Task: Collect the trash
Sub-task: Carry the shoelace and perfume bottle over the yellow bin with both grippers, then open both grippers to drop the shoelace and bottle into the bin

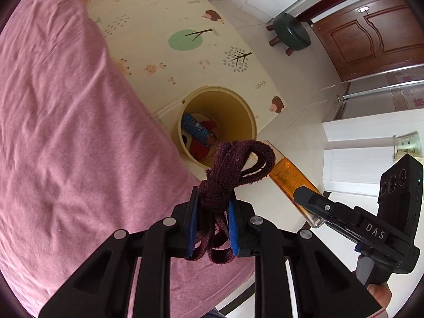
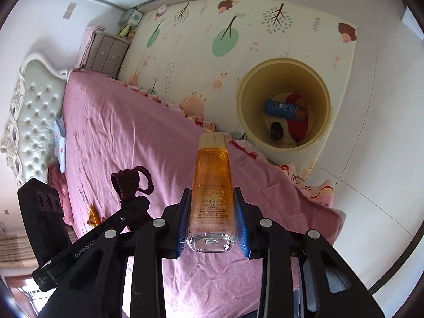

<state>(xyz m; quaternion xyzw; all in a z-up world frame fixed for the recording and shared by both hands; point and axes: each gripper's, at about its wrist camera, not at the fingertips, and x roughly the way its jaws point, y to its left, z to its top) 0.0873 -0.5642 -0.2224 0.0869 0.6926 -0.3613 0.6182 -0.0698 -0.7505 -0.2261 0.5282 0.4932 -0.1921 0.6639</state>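
My left tool pinches a knotted maroon strap; my right tool clamps an amber bottle, both above the pink bed. The yellow bin sits far right on the floor. Risk: the bottle's smooth sides slip, or the strap's loops snag the rim.

The left gripper sits at the lower centre of its own view. Its two fingers with blue pads are closed tight on a dark maroon strap, and they point toward the upper middle of the frame. The right gripper is also at the lower centre of its view, with the fingers pressed on both sides of an orange bottle. In the left view, a bit of the person's hand shows at the lower right, under the right gripper's handle.
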